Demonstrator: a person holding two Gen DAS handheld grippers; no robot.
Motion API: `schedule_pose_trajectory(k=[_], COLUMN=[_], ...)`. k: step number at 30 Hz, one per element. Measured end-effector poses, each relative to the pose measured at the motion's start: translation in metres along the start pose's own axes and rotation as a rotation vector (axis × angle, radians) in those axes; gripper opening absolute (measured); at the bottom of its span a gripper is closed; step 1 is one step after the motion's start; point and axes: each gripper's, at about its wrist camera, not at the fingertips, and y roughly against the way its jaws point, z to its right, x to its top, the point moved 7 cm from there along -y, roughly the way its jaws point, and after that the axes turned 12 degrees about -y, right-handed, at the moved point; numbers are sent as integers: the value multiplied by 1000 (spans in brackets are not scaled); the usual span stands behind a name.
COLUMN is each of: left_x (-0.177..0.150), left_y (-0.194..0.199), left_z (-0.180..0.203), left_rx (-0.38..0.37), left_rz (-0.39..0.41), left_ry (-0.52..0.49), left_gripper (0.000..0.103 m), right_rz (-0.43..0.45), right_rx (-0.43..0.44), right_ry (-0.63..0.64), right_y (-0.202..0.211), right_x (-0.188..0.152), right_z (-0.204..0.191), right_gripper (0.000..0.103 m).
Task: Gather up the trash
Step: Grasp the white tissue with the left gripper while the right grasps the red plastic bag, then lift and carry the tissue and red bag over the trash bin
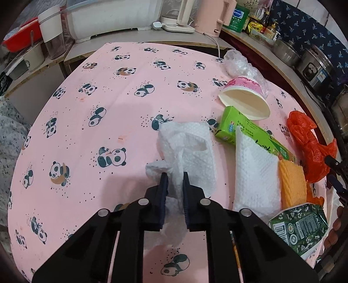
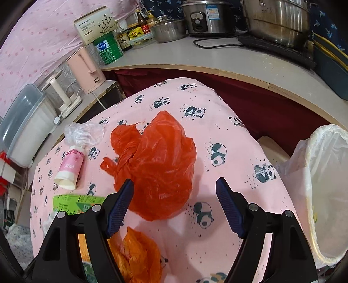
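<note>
On the pink panda tablecloth [image 1: 87, 122] lies a crumpled white paper towel [image 1: 191, 152], and my left gripper [image 1: 175, 177] is shut on its near edge. Right of it lie a second folded towel [image 1: 254, 174], a green box [image 1: 250, 132], a tipped paper cup [image 1: 245, 98], yellow wafers [image 1: 291, 182] and a green carton [image 1: 300, 228]. In the right wrist view my right gripper [image 2: 175, 182] stands open just above the near end of a crumpled red plastic bag [image 2: 156, 156]. A smaller orange bag [image 2: 137, 254] lies under its left finger.
A bin lined with a white bag [image 2: 326, 185] stands off the table's right edge. A clear plastic bag [image 2: 82, 132] lies behind the paper cup [image 2: 69, 167]. Counters with a pink kettle [image 2: 87, 67], bottles and steel pots [image 2: 276, 19] ring the table.
</note>
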Motion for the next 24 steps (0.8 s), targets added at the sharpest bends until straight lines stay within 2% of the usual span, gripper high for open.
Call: schedule_pose_trajectory(k=[7, 8, 10, 11, 14, 24], left_x=[15, 17, 21, 23, 30, 40], left_y=[8, 10, 15, 19, 29, 73], left_z=[10, 12, 17, 19, 28, 67], left_rx=[-8, -10, -12, -14, -26, -67], left_rz=[31, 36, 51, 58, 83, 164], left_ry=[-12, -16, -25, -29, -42, -101], left_gripper=[12, 12, 12, 12, 12, 11], right_rz=[-42, -48, -65, -62, -35, 92], right_rx=[42, 47, 69, 70, 60, 81], right_ry=[-32, -30, -28, -29, -10, -2], right_y=[-21, -22, -24, -23, -14, 50], right_x=[4, 2, 0, 0, 1, 14], right_z=[-7, -8, -10, -11, -12, -1], right_gripper=[74, 61, 47, 41, 32, 29])
